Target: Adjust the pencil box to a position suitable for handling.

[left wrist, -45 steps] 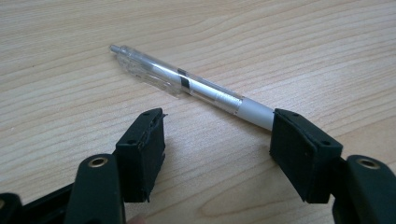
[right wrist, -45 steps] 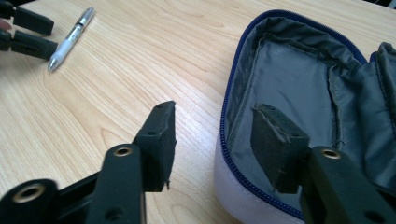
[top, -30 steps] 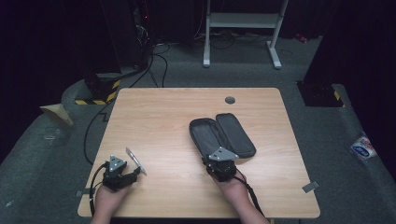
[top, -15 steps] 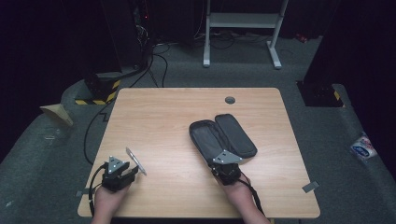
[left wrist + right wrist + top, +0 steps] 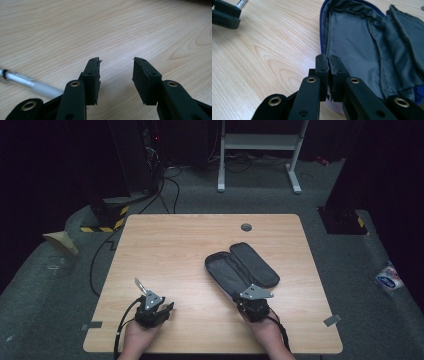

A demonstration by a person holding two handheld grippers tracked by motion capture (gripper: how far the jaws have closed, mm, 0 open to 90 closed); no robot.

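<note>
High view: the wooden table [image 5: 200, 245] carries an open dark pencil case [image 5: 240, 267] at about 4 o'clock of its centre, both halves lying flat. My right gripper [image 5: 254, 306] sits at the case's 6 o'clock end; in the right gripper view its jaws are pressed together at the case's near rim [image 5: 323, 53], though I cannot tell whether fabric is pinched between them. My left gripper [image 5: 152, 310], at 7 o'clock on the table, has its jaws spread and empty, and a silver pen [image 5: 27, 82] lies just beside it at its 9 o'clock. Risks, as I judge them: an unpinned case may slide or fold shut when loaded; the round pen may roll away under a poorly centred grasp.
</note>
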